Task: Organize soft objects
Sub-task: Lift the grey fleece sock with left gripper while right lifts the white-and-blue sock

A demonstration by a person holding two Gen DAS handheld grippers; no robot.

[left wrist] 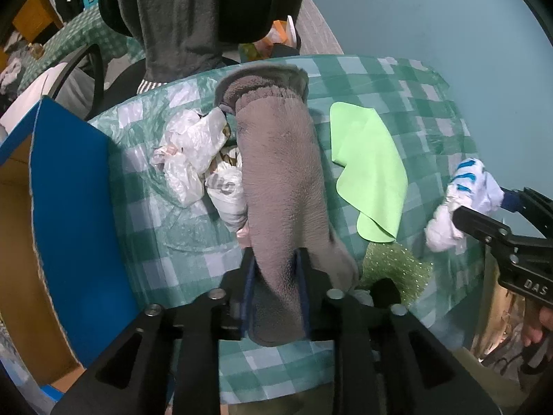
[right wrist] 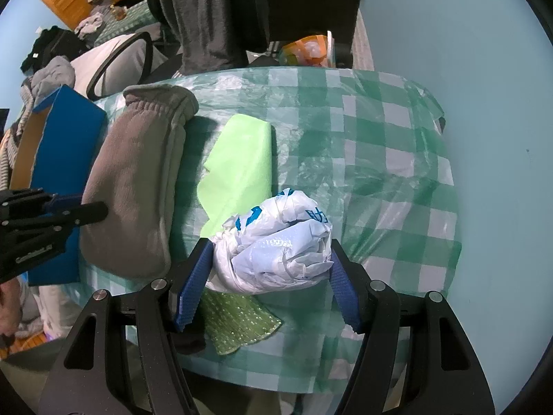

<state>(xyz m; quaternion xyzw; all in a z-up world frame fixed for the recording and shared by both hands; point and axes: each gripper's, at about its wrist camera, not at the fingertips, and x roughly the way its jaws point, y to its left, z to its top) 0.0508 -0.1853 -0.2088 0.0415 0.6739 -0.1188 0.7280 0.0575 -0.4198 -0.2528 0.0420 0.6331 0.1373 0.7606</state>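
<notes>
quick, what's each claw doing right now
Left claw: closed on the grey fleece mitt.
Right claw: closed on the crumpled white-and-blue plastic bag.

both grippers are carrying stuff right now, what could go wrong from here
1. The left gripper pinches the grey fleece item only near one end; the long free part may drag across the crumpled white bags and sweep them along.
2. The right gripper holds a puffy white-and-blue plastic bag; slick, squashy film like that could slip out.
3. The blue box flap stands upright beside the fleece and might catch it.
</notes>
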